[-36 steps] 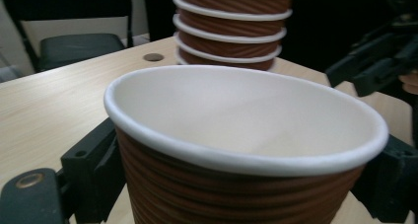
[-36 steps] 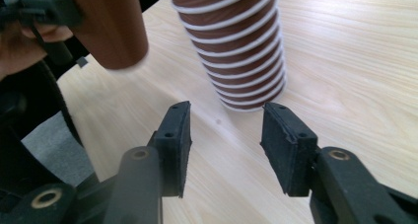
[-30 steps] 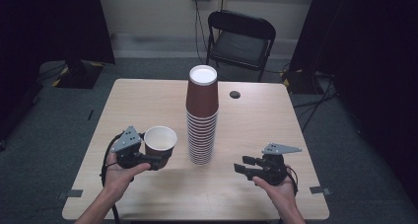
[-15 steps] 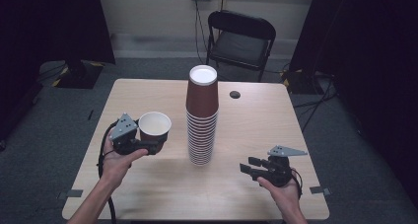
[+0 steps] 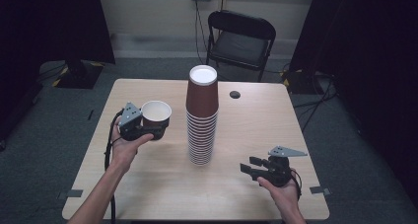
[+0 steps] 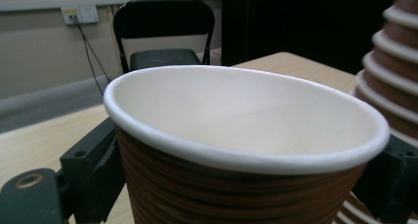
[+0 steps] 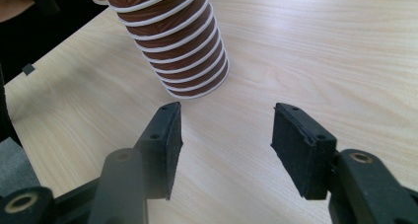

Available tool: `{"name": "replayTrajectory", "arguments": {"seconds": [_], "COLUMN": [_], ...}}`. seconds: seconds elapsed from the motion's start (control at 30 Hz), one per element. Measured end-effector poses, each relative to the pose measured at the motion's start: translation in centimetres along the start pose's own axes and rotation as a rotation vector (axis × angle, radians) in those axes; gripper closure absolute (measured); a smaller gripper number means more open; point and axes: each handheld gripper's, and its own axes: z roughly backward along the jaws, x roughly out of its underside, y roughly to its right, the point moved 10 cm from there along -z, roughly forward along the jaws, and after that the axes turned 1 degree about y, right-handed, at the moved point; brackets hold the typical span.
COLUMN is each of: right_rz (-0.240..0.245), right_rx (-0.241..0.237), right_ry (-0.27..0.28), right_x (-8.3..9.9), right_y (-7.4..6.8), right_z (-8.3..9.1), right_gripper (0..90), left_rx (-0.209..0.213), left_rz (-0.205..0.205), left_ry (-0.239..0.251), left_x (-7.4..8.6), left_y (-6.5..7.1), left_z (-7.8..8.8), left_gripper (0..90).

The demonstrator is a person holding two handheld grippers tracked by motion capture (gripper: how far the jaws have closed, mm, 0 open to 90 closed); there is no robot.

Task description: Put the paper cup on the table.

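1. The left gripper [image 5: 148, 129] holds one paper cup [image 5: 156, 116]. Its fingers [image 6: 93, 165] pinch the cup's brown side, one on each side, just under the white rim.
2. The cup is up in the air over the left part of the bench [image 5: 148, 184]. Its open mouth points up. It is near the tall stack of cups [image 5: 202, 116] but not touching it.
3. The stack stands in the middle of the bench with the cup mouths facing down.
4. The right gripper [image 7: 224, 145] is low over the bench, near the bottom of the stack. Its fingers [image 7: 165, 140] are spread wide and hold nothing.
5. I think the cup is very light and a bit soft. A hard squeeze could dent it.
6. The side has little ridges, so it should not slip much. Holding the side just under the rim, where the cup is stiffest, looks like a good spot.
7. The stack is tall and thin. A bump could tip it over, so take it gently, one cup at a time.
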Motion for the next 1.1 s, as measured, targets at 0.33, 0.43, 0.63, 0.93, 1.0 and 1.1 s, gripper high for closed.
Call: {"name": "replayTrajectory", "arguments": {"seconds": [0.33, 0.43, 0.63, 0.93, 1.0, 1.1], "right_rz": [-0.032, -0.035, -0.037, -0.046, -0.041, -0.038], "right_rx": [0.05, 0.056, 0.065, 0.049, 0.047, 0.044], "right_ry": [-0.019, -0.022, -0.027, -0.033, -0.03, -0.03], "right_x": [0.7, 0.8, 0.9, 1.0, 1.0, 0.9], "right_y": [0.9, 1.0, 1.0, 0.6, 0.5, 0.4], "right_z": [-0.1, -0.1, 0.0, -0.1, -0.1, 0.0], "right_gripper": [32.0, 32.0, 31.8, 31.9, 31.9, 31.8], "left_rx": [-0.048, -0.033, -0.032, -0.016, -0.012, -0.017], "left_rz": [-0.04, -0.01, 0.008, 0.016, 0.021, 0.027], "left_ry": [-0.054, -0.051, -0.092, -0.091, -0.09, -0.096], "left_x": [2.7, 3.1, 4.5, 5.3, 5.4, 5.6], "left_y": [-1.8, -1.9, -2.2, -1.9, -2.0, -2.1], "left_z": [-3.2, -3.8, -4.9, -5.4, -5.1, -4.5], "left_gripper": [9.4, 9.4, 9.2, 9.3, 9.1, 8.8]}}
